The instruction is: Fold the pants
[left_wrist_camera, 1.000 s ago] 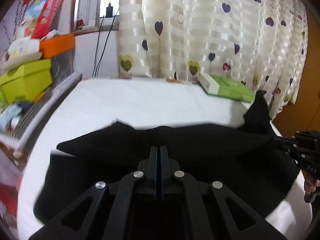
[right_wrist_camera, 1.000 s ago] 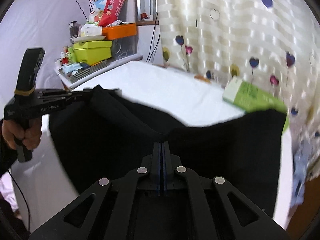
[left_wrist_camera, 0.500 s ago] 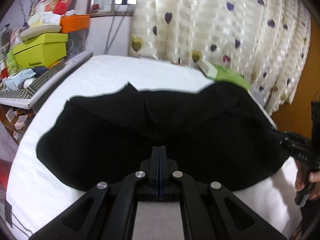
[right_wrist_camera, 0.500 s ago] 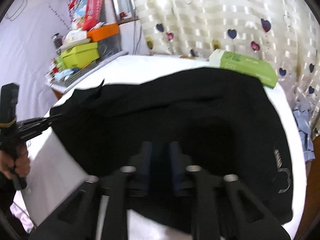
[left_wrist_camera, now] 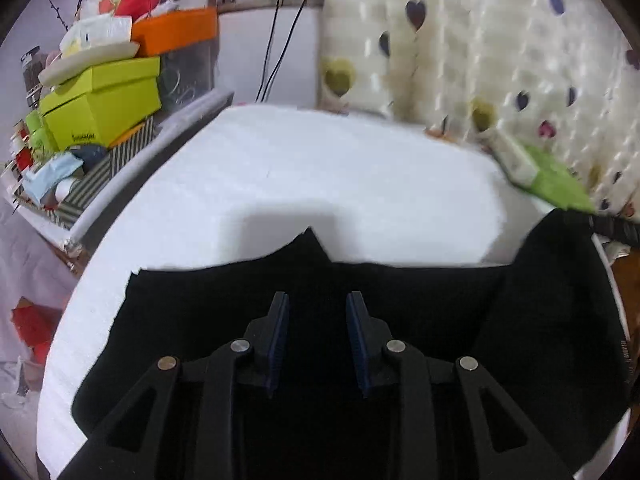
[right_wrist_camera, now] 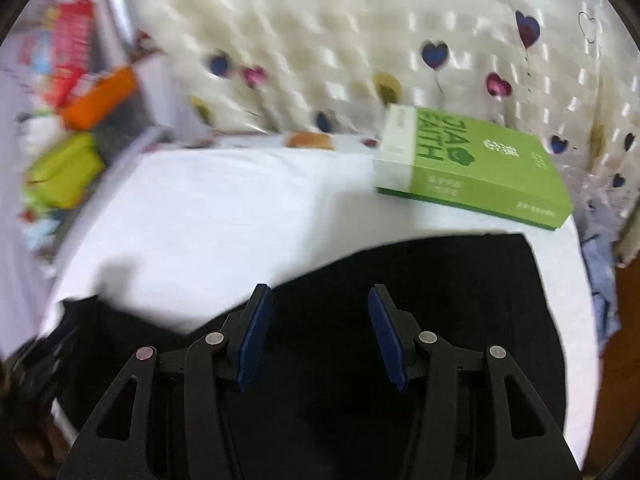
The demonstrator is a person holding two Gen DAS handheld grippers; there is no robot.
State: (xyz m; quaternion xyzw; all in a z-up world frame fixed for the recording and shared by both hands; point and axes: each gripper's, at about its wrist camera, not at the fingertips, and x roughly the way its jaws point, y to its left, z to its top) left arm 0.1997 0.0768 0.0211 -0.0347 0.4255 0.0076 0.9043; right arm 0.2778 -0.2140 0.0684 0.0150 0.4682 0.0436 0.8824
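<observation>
Right now both claws hang over the black pants [left_wrist_camera: 400,292], which lie flat on the near part of the white worktop [left_wrist_camera: 320,176]. Each is spread with nothing between its blue pads: the left claw [left_wrist_camera: 318,340] moderately parted, the right claw [right_wrist_camera: 320,336] wider. Further back, a green box [right_wrist_camera: 472,164] sits on the worktop's far right corner, just beyond the pants' edge, against the heart-print curtain [right_wrist_camera: 360,40].
</observation>
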